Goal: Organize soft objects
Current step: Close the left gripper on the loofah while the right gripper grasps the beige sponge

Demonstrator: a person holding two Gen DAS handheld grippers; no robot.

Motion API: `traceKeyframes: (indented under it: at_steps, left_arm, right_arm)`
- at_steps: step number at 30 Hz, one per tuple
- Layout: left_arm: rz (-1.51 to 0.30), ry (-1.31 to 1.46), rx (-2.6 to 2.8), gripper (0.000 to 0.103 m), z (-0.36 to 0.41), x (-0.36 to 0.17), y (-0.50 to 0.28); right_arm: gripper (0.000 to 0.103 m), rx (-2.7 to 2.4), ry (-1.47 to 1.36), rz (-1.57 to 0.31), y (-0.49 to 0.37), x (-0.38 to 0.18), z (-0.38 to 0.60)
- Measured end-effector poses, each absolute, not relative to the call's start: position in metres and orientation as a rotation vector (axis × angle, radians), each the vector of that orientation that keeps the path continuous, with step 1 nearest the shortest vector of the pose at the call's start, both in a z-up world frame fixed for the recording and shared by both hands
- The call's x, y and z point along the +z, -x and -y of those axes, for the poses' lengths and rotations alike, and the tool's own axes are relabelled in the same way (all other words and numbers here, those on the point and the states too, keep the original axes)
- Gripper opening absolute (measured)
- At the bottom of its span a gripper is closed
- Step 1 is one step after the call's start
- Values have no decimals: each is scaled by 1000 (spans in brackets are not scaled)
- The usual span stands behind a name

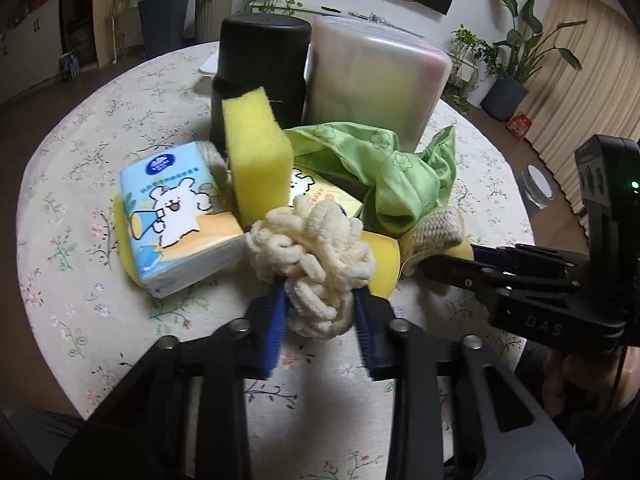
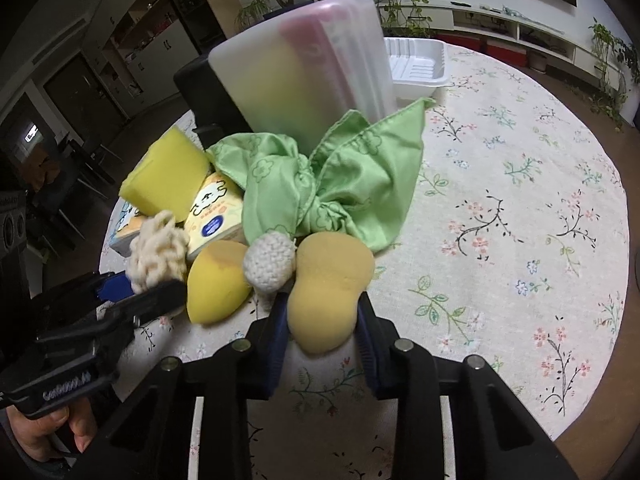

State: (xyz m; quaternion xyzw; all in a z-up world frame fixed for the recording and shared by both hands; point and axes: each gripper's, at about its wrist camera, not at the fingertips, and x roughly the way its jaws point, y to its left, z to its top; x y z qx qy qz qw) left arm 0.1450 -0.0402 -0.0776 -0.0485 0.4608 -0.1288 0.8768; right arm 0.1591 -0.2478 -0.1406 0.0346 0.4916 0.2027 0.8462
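My left gripper (image 1: 320,296) is shut on a cream chenille bundle (image 1: 312,256) at the near edge of a pile of soft things. In the right wrist view my right gripper (image 2: 323,312) is shut on a tan peanut-shaped sponge (image 2: 326,292); its blue pads press both sides. Beside that sponge lie a crocheted ball (image 2: 270,264) and a yellow egg-shaped sponge (image 2: 216,284). A green cloth (image 2: 340,176) is bunched behind them. A yellow block sponge (image 1: 258,156) leans upright next to a blue tissue pack (image 1: 176,216) and a yellow tissue pack (image 1: 320,192).
A frosted plastic box (image 1: 372,76) and a black cylinder (image 1: 260,64) stand behind the pile on the round floral tablecloth (image 2: 520,220). A white tray (image 2: 416,68) sits at the far side. A hand (image 2: 60,432) grips the left tool. Potted plants line the room's walls.
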Motion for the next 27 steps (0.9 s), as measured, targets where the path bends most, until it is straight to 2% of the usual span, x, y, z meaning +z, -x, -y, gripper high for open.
traceKeyframes:
  at_steps: [5,19,27]
  left_arm:
    - [-982,123,-269,18,32,-80,-145]
    - [-929,140,-368,17,20,-52,-110]
    - [-846,127,-395,17,-2,-9,-110]
  right_arm:
    - [34,417,-97,-1038,-151,-138,249]
    - [34,312,-86,-982,-119,-119,274]
    - [34,293,-47,-951,-119,-96,276]
